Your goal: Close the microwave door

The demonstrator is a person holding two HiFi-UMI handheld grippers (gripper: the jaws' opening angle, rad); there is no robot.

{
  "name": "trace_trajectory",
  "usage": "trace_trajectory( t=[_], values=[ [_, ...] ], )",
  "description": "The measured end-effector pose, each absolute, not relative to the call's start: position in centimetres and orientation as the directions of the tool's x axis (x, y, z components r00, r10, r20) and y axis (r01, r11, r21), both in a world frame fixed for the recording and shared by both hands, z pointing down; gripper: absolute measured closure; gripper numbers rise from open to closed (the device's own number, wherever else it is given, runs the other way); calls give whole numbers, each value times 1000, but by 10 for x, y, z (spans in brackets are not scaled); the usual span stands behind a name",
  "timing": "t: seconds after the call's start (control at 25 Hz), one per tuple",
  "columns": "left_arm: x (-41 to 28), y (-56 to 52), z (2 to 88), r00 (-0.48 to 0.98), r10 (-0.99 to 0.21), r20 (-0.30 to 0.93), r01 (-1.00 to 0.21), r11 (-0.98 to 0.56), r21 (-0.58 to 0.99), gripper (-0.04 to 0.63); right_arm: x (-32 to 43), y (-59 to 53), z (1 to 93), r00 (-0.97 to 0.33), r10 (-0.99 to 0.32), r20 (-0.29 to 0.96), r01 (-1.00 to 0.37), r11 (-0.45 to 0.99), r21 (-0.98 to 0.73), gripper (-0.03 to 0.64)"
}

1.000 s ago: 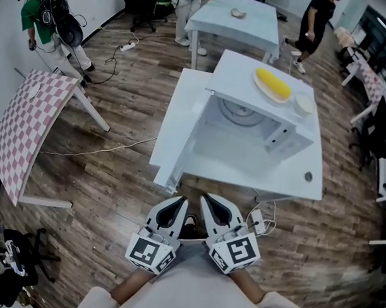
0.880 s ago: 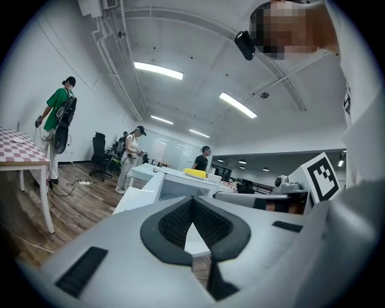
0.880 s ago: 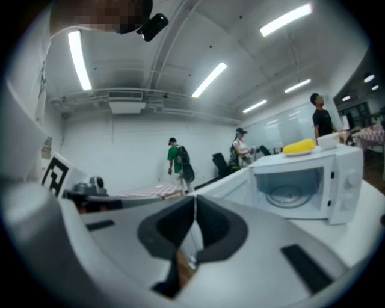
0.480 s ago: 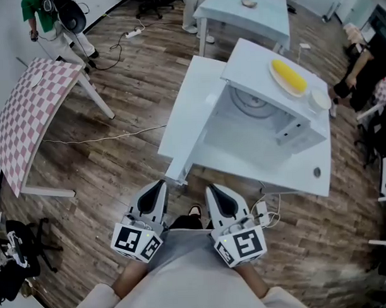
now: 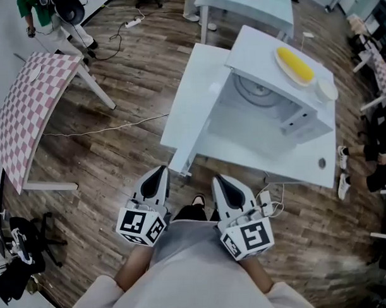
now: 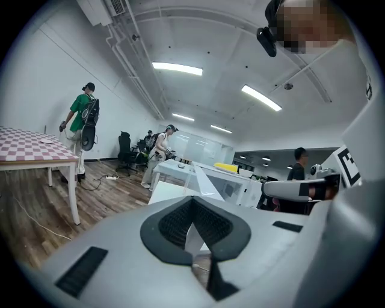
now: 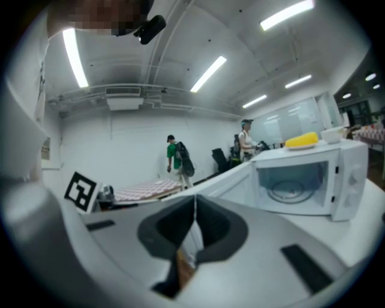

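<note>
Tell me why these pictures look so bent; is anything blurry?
Head view: wide lens bows the floor and the microwave; evenly lit, mostly sharp. Left gripper view: fisheye circle, dark corners, bright ceiling light. Right gripper view: same circle, nearby jaws soft.

Brown wood-plank floor (image 5: 117,159) all round. At the left, a pink-and-white checked square table (image 5: 27,112), a thin white cable (image 5: 103,129) trailing past its legs. Farther up, a white power strip (image 5: 133,23) and a person in a green top (image 5: 33,10). Yellow oblong piece (image 5: 295,64) near a small white round bowl (image 5: 327,90). Bare white worktop (image 5: 294,169) lower down; a second pale worktop (image 5: 251,6) beyond.
</note>
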State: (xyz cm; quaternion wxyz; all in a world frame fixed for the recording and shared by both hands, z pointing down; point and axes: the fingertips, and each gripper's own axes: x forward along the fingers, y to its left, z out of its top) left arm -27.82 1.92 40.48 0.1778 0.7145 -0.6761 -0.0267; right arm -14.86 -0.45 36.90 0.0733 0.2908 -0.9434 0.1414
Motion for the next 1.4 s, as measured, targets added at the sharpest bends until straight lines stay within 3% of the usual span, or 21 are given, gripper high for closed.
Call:
trace_trajectory(
  t=[1.4],
  values=[
    [-218, -6, 423, 234, -940, 247, -932, -145, 332, 577, -109, -25, 390, -775, -571, 271, -630, 734, -254, 594]
  ],
)
